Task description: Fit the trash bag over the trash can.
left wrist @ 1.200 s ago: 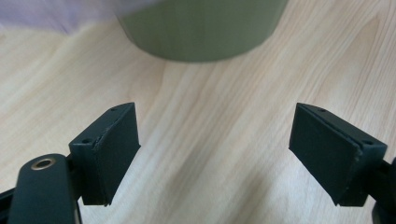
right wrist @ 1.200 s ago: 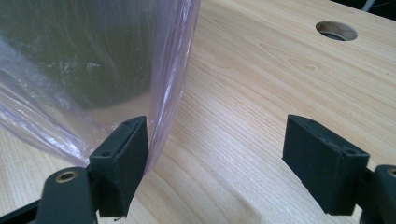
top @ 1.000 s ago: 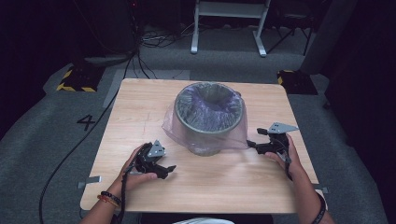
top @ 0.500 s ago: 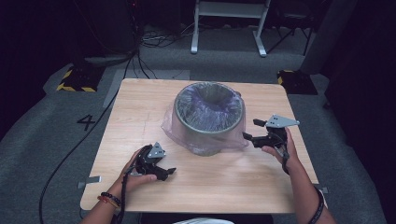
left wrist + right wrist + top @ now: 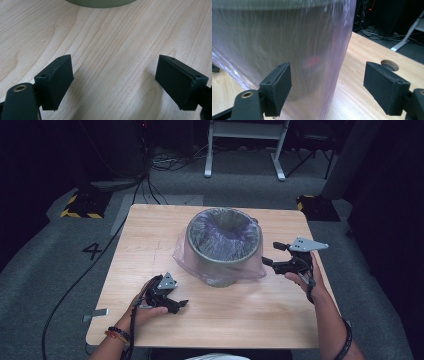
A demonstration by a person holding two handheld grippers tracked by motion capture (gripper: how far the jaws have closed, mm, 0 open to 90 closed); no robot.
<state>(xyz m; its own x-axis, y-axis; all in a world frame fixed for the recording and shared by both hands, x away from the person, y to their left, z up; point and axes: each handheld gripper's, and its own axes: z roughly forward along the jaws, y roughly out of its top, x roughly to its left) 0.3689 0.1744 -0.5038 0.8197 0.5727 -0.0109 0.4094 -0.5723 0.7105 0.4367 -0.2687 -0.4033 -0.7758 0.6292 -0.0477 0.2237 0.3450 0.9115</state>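
A grey-green round bin [image 5: 223, 251] stands in the middle of the wooden table [image 5: 250, 320], lined with a translucent purple plastic bag [image 5: 186, 259] that drapes down its outside. My left gripper [image 5: 175, 306] rests on the table in front of the bin's left side, open, with bare wood between its jaws [image 5: 115, 67]; the bin's base [image 5: 100, 2] is just ahead. My right gripper [image 5: 271, 253] is held above the table at the bin's right side, open. Its jaws [image 5: 327, 72] face the bag-covered wall [image 5: 287, 37], close to the film but apart from it.
A round cable hole [image 5: 389, 64] is cut in the tabletop beyond the bin. Grey floor surrounds the table, with a painted 4 [image 5: 93, 251], yellow-black striped blocks [image 5: 79, 206], cables and a white stand's legs [image 5: 245, 155] at the back.
My right gripper has lifted off the table and moved up and slightly farther along the bin's right side. The left gripper and the bin have stayed put.
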